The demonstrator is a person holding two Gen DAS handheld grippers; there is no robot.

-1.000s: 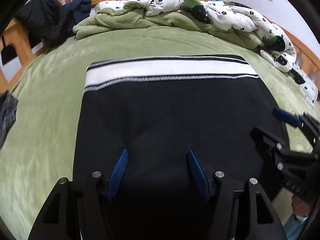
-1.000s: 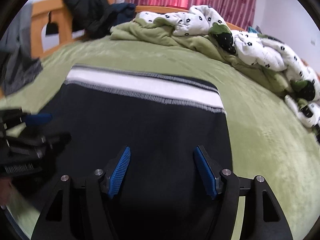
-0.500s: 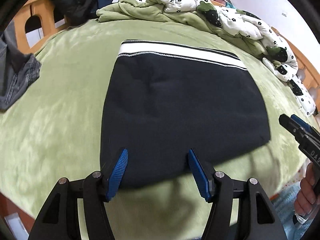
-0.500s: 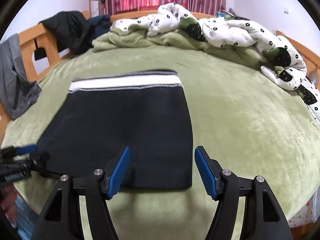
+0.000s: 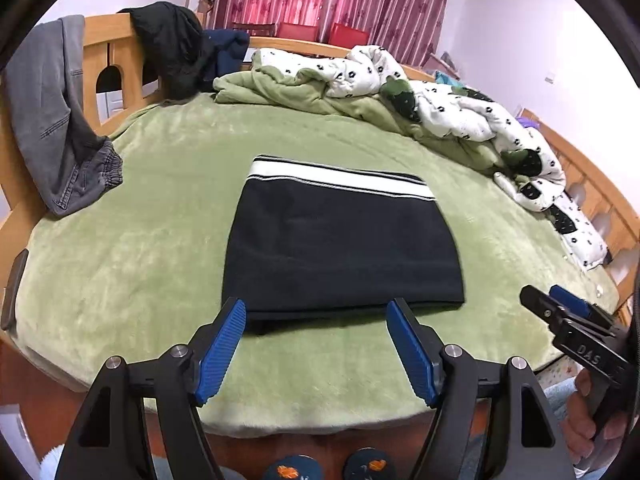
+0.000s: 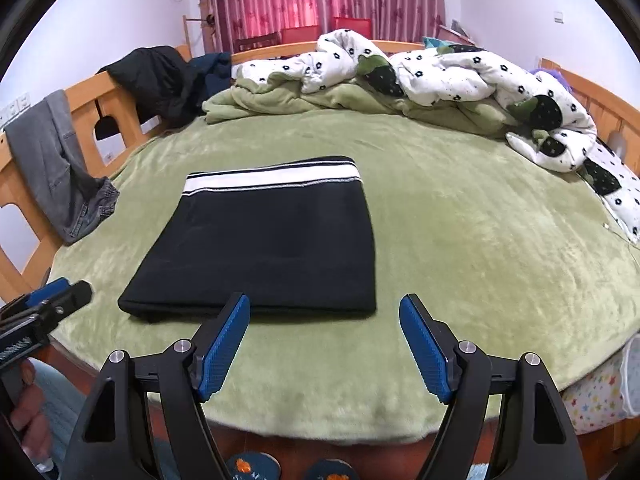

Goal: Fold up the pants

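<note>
The black pants (image 5: 340, 248) lie folded into a flat rectangle on the green bed, with a white striped waistband (image 5: 340, 178) at the far edge. They also show in the right wrist view (image 6: 268, 248). My left gripper (image 5: 316, 344) is open and empty, held back off the near edge of the bed. My right gripper (image 6: 324, 340) is open and empty too, also back from the pants. The right gripper shows at the lower right of the left wrist view (image 5: 560, 308), the left gripper at the lower left of the right wrist view (image 6: 56, 292).
The green blanket (image 5: 140, 264) covers the bed. A rumpled white and green quilt (image 5: 440, 108) lies along the far side. Grey jeans (image 5: 52, 120) and dark clothes (image 5: 172, 48) hang on the wooden frame (image 5: 104, 64) at left. My slippers (image 5: 324, 466) are below the bed edge.
Both grippers have pulled back and up from the pants, which now lie whole in view with the bed's near edge below the fingers. Both stayed open.
</note>
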